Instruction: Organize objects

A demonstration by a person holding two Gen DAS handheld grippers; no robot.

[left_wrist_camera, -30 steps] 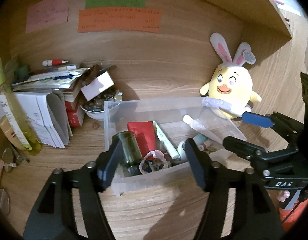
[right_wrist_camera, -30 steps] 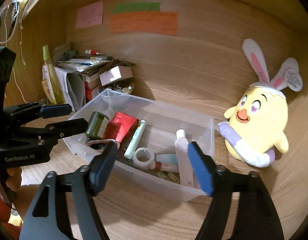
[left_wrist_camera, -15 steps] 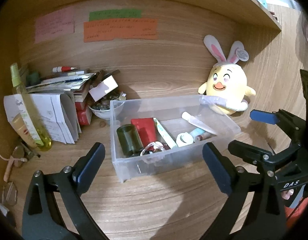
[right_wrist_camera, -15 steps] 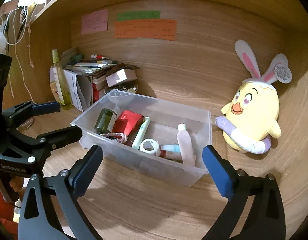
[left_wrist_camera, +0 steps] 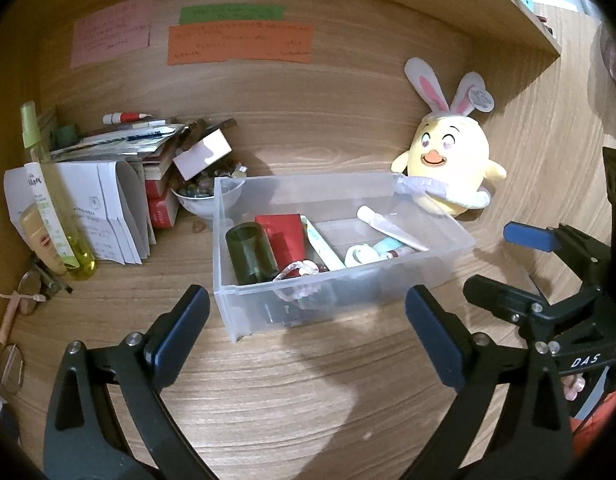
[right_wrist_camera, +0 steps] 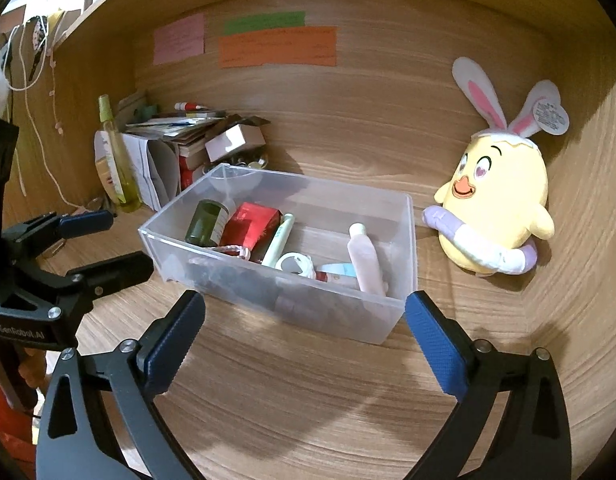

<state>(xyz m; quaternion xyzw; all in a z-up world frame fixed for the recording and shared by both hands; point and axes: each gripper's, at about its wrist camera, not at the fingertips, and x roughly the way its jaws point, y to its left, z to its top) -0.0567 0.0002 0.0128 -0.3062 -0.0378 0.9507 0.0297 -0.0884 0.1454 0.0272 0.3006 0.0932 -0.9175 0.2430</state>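
Note:
A clear plastic bin [left_wrist_camera: 228, 280] [right_wrist_camera: 404, 248] stands on the wooden desk. It holds a dark green bottle [left_wrist_camera: 250, 254] [right_wrist_camera: 206, 222], a red packet [left_wrist_camera: 284, 238] [right_wrist_camera: 250, 224], tubes, a tape roll [right_wrist_camera: 294, 264] and a pink cord. My left gripper [left_wrist_camera: 306, 334] is open and empty, in front of the bin's near wall. My right gripper [right_wrist_camera: 304, 338] is open and empty, in front of the bin's right part. Each gripper shows at the edge of the other's view.
A yellow plush chick with rabbit ears [left_wrist_camera: 448, 172] [right_wrist_camera: 496, 200] leans on the back wall right of the bin. At left are a stack of papers and books [left_wrist_camera: 108, 200], a small bowl [left_wrist_camera: 200, 200], a spray bottle [left_wrist_camera: 52, 196] and glasses [left_wrist_camera: 8, 368].
Both grippers have pulled back from the bin and opened wider. The bin and its contents have stayed in place.

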